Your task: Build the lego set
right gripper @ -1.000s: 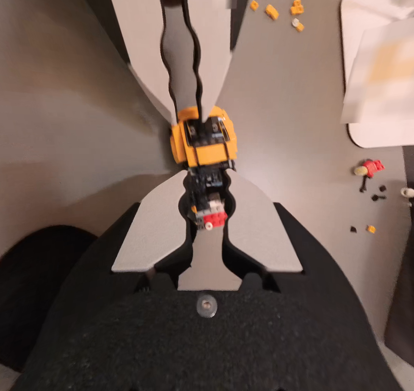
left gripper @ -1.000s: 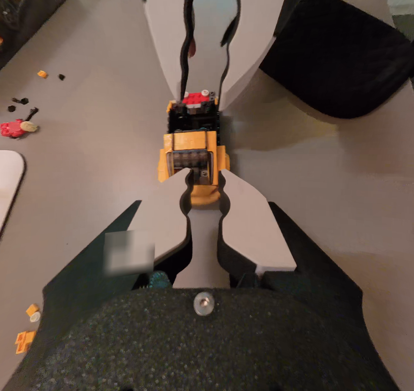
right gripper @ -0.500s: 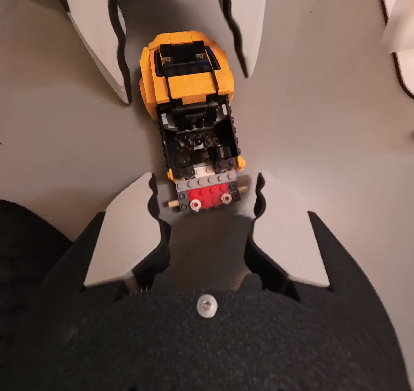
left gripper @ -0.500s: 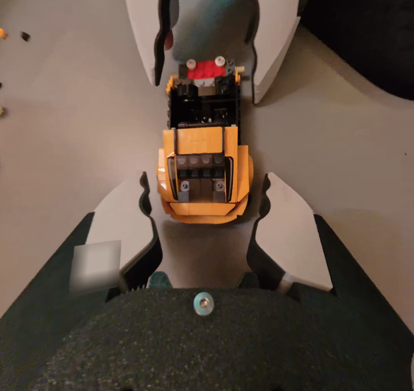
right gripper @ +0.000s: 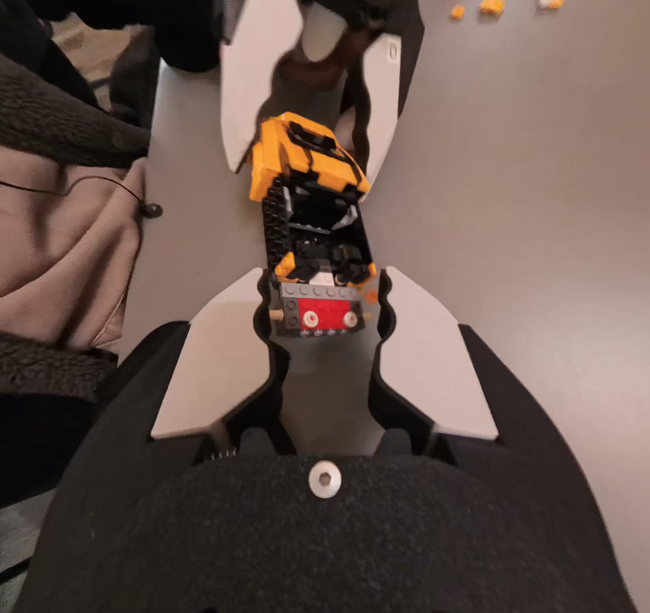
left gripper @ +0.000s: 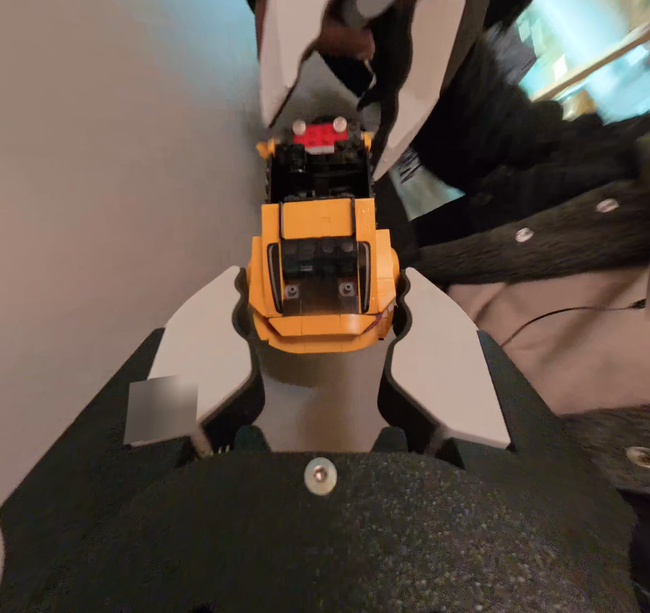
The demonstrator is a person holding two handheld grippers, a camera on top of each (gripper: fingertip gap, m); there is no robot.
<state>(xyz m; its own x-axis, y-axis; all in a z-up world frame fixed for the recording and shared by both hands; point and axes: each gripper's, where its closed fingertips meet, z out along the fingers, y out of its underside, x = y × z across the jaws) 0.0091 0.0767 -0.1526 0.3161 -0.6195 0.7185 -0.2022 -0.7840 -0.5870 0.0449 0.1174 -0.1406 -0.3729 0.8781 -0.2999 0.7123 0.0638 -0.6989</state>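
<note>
Orange brick car [left gripper: 322,279] lifted off grey table [left gripper: 105,174]: left hand-held gripper [left gripper: 322,309] clamps nose, right hand-held gripper [right gripper: 322,306] brackets red-plated tail, contact unclear.

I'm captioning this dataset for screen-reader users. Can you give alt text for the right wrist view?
A half-built orange and black brick car spans two facing grippers: the right gripper brackets its red and grey end, the left gripper its orange end. Loose orange bricks lie on the grey table.
</note>
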